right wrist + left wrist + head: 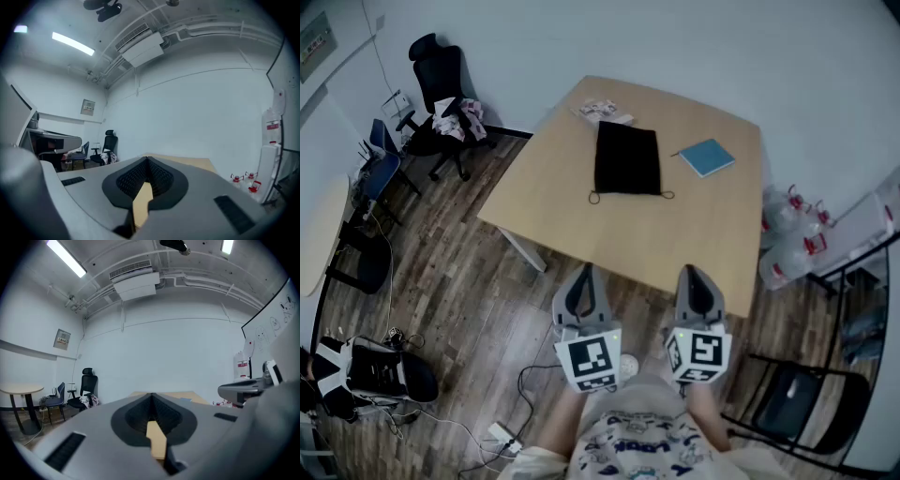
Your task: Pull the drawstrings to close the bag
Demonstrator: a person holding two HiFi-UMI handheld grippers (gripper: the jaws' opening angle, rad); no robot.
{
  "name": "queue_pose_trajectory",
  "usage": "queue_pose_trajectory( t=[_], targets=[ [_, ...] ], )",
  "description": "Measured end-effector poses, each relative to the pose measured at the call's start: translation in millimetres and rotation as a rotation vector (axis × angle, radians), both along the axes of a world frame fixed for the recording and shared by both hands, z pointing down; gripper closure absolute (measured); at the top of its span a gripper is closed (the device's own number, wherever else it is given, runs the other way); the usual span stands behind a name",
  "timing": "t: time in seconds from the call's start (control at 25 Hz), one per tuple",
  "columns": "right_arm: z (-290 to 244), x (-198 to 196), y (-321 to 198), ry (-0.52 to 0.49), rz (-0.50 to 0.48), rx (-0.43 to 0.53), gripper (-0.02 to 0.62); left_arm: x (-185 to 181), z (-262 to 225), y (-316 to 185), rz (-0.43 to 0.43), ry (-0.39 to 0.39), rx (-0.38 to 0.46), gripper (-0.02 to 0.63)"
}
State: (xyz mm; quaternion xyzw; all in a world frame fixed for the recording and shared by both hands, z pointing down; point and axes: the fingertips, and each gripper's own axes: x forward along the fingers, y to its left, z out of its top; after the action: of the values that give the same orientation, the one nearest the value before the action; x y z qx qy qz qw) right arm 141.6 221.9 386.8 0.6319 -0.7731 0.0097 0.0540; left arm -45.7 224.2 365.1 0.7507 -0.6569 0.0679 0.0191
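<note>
Two-handed job, not begun. Held L gripper [584, 274] closed, empty, by table [562, 216] near edge. Saw black bag [627, 159] flat mid-table, well apart, drawstring loops [594, 197] at near hem. Held R gripper [693, 274] closed, empty too. Needed, prob.: jaws opened, one loop each, pulled outward evenly.

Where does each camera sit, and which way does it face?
Head view: on the head, steeply down at table, black bag, left gripper, right gripper, shirt.
Left gripper view: on that gripper, level toward the far wall; shut jaws below.
Right gripper view: likewise, own shut jaws below.
Shared: both gripper views show table and office chair.
</note>
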Motion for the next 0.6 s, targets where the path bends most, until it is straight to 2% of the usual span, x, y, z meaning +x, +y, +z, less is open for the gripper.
queue_pose_trajectory(
  t=[0.6],
  targets=[
    [0.7, 7.5, -21.1, -0.002, 0.014, 0.011, 0.595, -0.5, 4.6, -19.8, -0.007, -0.003, -0.007, 0.609]
  ],
)
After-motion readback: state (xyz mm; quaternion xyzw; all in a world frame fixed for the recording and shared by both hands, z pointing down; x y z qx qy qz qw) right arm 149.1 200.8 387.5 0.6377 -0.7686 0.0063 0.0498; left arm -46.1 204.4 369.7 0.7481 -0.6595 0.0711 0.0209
